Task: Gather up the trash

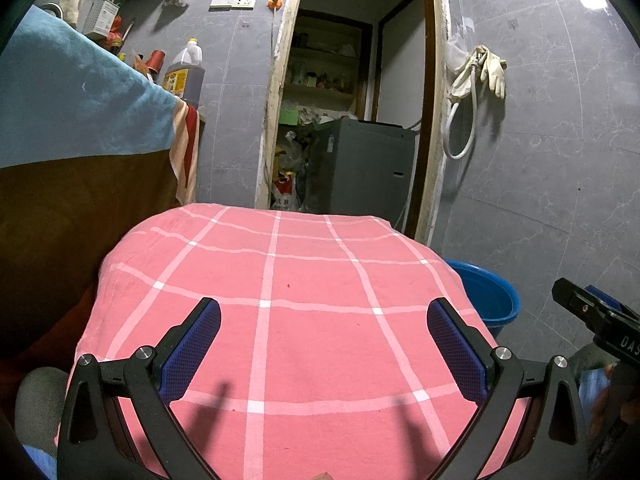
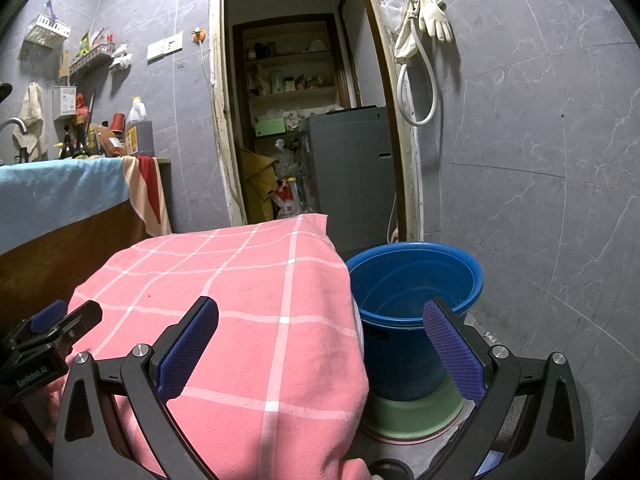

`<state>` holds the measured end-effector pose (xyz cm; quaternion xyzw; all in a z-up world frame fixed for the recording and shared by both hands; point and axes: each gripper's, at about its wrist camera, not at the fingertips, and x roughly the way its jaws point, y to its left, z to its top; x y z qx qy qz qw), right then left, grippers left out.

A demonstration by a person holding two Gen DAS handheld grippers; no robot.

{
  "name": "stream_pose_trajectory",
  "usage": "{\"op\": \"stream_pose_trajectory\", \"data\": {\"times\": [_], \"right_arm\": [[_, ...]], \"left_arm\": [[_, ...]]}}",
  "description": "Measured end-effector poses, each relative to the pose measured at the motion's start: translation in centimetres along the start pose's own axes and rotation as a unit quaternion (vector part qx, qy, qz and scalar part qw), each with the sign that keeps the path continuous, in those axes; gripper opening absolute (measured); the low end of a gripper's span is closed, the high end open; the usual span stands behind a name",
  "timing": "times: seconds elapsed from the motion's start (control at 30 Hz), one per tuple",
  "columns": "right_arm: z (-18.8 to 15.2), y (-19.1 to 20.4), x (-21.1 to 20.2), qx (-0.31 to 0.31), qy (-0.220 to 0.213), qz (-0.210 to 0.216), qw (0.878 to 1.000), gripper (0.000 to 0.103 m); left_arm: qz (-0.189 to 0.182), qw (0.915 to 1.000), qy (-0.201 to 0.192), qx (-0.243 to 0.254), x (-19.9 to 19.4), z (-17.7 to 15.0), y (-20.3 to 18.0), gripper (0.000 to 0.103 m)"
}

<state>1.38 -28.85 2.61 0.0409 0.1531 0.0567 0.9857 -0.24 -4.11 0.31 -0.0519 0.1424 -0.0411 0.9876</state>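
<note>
the left claw (image 1: 324,342) hangs wide apart over the pink checked cloth (image 1: 280,300) that covers the desk, holding nothing. the right claw (image 2: 320,346) is spread just as wide and empty, its left finger over the cloth's edge and its right finger in front of the blue bucket (image 2: 416,280). the bucket stands just beside the desk on a green basin (image 2: 412,416) on the floor. no trash shows on the cloth; i cannot tell what lies in the bucket.

pink checked cloth (image 1: 280,320), rubber gloves (image 2: 430,18), oil jug (image 2: 139,132)
</note>
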Motion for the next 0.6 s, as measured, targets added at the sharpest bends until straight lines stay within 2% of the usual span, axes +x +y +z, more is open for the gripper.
{"op": "stream_pose_trajectory", "data": {"times": [0.33,0.6], "right_arm": [[-0.01,0.05,-0.01,0.001,0.0,0.0,1.0,0.103],[0.0,0.07,-0.02,0.001,0.001,0.0,1.0,0.103]], "left_arm": [[0.023,0.9997,0.003,0.005,-0.16,-0.77,-0.18,0.101],[0.024,0.9997,0.009,0.001,-0.12,-0.82,0.07,0.101]]}}
